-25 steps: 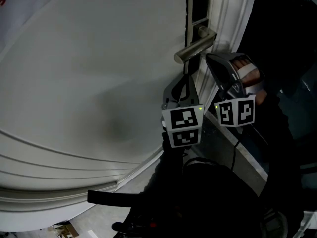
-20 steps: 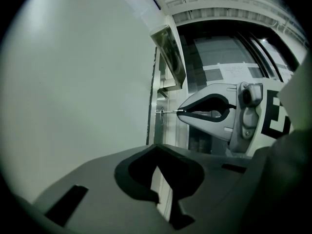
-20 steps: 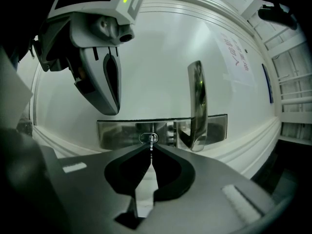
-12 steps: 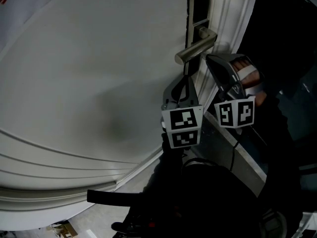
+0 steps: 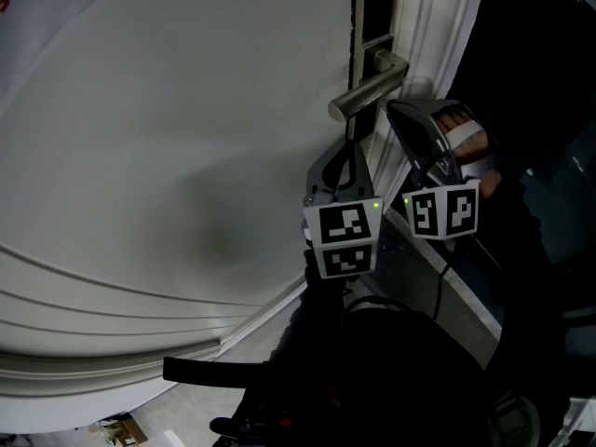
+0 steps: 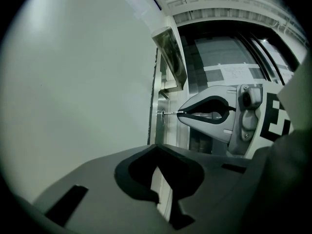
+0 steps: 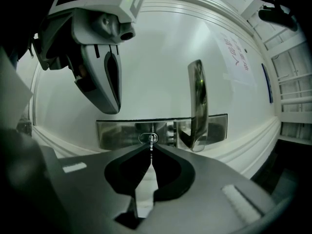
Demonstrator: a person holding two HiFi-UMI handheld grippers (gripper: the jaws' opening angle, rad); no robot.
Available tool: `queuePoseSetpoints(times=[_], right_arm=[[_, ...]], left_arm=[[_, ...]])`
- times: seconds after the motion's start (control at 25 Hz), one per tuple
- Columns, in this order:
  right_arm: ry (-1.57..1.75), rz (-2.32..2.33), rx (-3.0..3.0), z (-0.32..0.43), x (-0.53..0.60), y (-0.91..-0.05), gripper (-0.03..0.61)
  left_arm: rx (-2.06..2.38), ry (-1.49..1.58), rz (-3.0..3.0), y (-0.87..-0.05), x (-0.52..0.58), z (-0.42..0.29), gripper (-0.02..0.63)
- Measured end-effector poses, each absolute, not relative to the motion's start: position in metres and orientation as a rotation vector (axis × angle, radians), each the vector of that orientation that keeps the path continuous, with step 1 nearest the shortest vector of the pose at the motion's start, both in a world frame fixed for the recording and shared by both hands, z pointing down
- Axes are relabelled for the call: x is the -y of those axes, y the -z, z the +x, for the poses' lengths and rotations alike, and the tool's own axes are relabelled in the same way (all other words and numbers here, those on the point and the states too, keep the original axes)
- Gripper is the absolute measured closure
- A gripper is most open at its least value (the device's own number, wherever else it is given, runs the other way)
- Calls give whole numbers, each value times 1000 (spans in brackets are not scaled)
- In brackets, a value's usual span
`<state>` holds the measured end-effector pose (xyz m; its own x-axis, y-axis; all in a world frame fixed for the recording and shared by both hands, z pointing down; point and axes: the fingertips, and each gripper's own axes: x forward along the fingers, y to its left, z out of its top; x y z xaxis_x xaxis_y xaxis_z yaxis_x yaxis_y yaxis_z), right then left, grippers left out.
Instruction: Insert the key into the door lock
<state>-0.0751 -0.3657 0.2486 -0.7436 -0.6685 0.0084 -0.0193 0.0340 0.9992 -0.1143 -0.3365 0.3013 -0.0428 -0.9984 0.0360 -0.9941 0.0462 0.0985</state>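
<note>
Gripping the key point(image 7: 151, 141) w/ right hand-held gripper point(image 7: 151, 146), jaws pinched tight on its shank. Pointing key tip straight into keyhole point(image 7: 148, 138) of metal lock plate point(image 7: 117, 133); at the opening for sure, depth inside not readable. Just beside keyhole, in right gripper view: lever handle point(image 7: 196, 104), fixed to same plate. From left gripper view, same thin key bridging short gap btw right jaw tips and plate. As for left hand-held gripper point(image 6: 156, 147): clenched, tips together, nothing btw them. Hovering close beside the right one, below the lever in head view, clear of plate and key. Behind both: white door point(image 5: 186, 138). Wrapped round right grip, partly visible: person's hand point(image 5: 463, 136).
</note>
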Motion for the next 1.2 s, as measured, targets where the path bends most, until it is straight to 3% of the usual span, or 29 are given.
queuePoseSetpoints(times=[1.2], right_arm=[[1767, 691, 1823, -75, 366, -248, 566]], left_arm=[[2198, 63, 2115, -302, 338, -113, 612]])
